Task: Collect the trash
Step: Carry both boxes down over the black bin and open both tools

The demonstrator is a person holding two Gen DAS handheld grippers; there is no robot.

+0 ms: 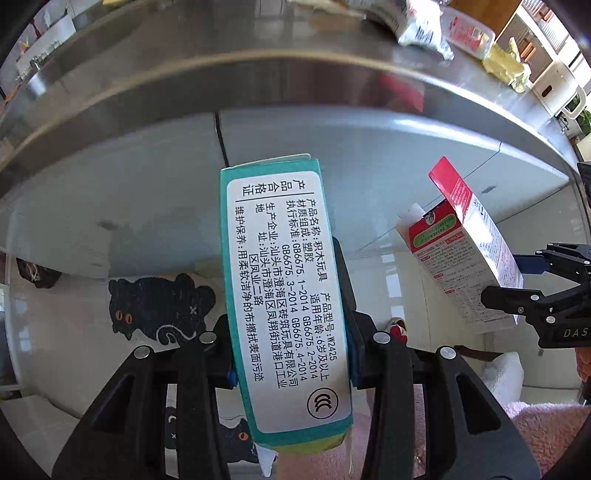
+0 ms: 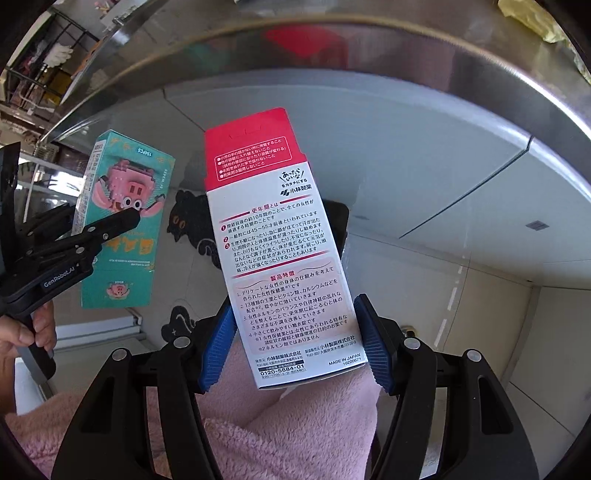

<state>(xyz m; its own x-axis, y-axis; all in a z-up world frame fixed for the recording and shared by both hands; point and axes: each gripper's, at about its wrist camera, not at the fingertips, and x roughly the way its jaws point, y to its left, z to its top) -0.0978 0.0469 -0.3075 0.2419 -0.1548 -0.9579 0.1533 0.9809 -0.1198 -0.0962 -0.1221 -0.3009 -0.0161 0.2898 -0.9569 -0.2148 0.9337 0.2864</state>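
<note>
Carry step, judged from the frames: both pieces of trash were already picked up and held off the counter (image 1: pixel 258 70), with no bin in either view; the drop-off looked like the part not yet done.

The left gripper (image 1: pixel 291 332) had its jaws clenched on the teal toy box (image 1: pixel 284 295), blue pads pressing both long sides, label face toward the camera, top end pointing away toward the counter's steel edge; from the right wrist view the same box (image 2: pixel 125 221) hung upright-ish in the air, well clear of the floor.

The right gripper (image 2: pixel 295 343) was grasping the red and white medicine box (image 2: pixel 280 251) low down near its bottom end, red flap end pointing away; the pads sat against both edges, though the right pad's contact was partly hidden by the box corner, so that grip was probably firm but I could not be sure; in the left wrist view the box (image 1: pixel 465 254) was tilted, top flap open.

Both boxes sat near each other, apart, over the cat-print mat (image 1: pixel 162 306) and pale floor; pink fleece sleeve (image 2: pixel 288 435) below.

Next move, as a judgement: find the bin, bring each box over its mouth, then release one at a time; more leftover wrappers (image 1: pixel 424 29) on the counter likely remained to collect.
</note>
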